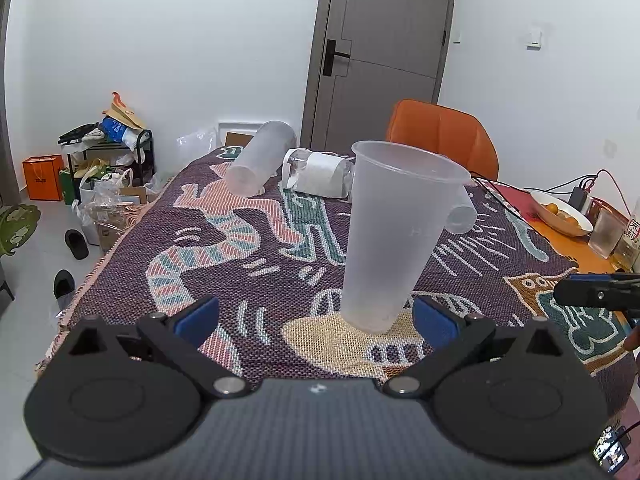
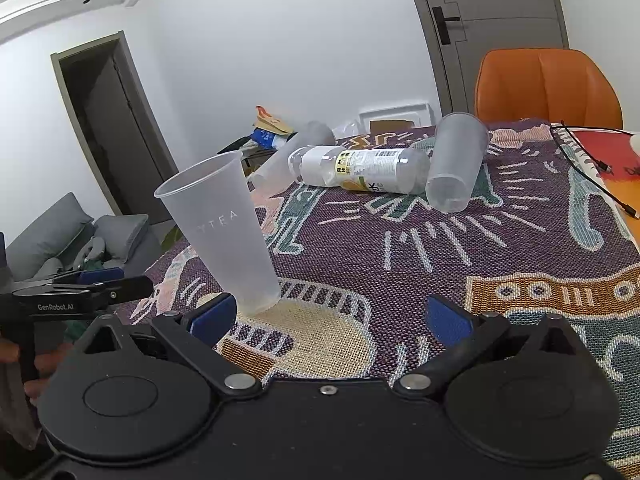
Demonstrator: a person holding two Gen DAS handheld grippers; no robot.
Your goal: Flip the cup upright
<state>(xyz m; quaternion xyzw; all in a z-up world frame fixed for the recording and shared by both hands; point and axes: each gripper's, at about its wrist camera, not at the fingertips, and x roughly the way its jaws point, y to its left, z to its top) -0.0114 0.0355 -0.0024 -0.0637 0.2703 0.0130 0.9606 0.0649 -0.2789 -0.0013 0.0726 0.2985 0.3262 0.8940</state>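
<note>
A tall frosted plastic cup [image 1: 388, 232] stands upright, mouth up, on the patterned tablecloth [image 1: 256, 248]. It also shows in the right wrist view [image 2: 228, 232], at the left. My left gripper [image 1: 316, 316] is open and empty, its blue pads [image 1: 198, 316] just short of the cup's base on either side. My right gripper [image 2: 330, 318] is open and empty, with the cup's base beside its left pad [image 2: 212, 318]. Two more frosted cups lie on their sides farther back: one [image 2: 456, 162] at the right, one [image 1: 260, 156] at the far left.
A clear plastic bottle [image 2: 360, 170] lies on its side between the lying cups. An orange chair [image 1: 444, 136] stands behind the table. A bowl of fruit [image 1: 560, 212], a glass [image 1: 606, 232] and cables [image 2: 584, 168] sit at the right. The left gripper [image 2: 80, 288] shows in the right view.
</note>
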